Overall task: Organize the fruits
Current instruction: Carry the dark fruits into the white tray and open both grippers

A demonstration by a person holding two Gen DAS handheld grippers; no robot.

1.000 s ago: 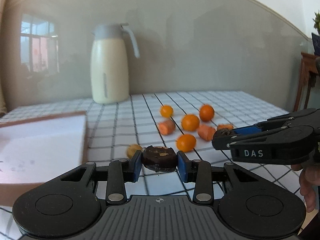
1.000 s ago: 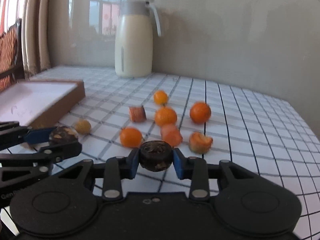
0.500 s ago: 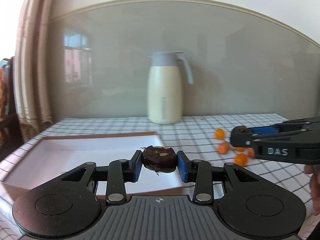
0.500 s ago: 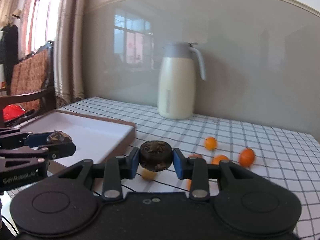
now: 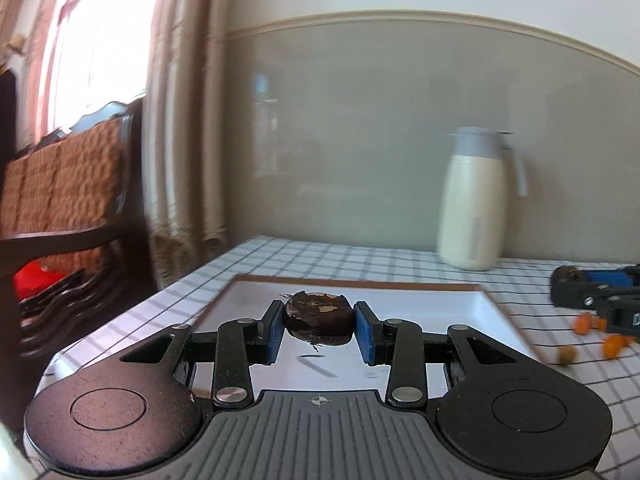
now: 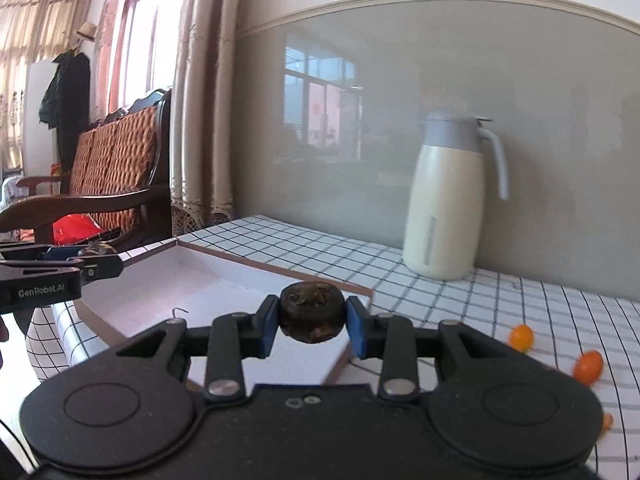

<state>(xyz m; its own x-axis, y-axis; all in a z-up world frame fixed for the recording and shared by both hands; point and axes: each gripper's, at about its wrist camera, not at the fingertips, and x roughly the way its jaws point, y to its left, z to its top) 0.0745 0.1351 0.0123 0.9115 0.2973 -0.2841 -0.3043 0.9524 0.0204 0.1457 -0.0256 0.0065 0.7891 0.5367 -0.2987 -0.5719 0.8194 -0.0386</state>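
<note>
Both my left gripper (image 5: pixel 319 326) and right gripper (image 6: pixel 312 322), each clamped on a dark fruit (image 5: pixel 319 317), should probably lower into the white tray (image 5: pixel 420 308) before releasing.

Small orange fruits (image 5: pixel 612 345) right of the white tray (image 5: pixel 420 304) were motion-blurred, right gripper (image 5: pixel 560 280) cut by the frame edge, one orange piece (image 6: pixel 607 421) half hidden behind gripper body.

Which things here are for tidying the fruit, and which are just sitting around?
For the job:
- left gripper holding a dark fruit
- right gripper holding another dark fruit
- white tray
- orange fruits on the checked table

Just lying about:
- cream jug
- wooden bench
- curtains
</note>
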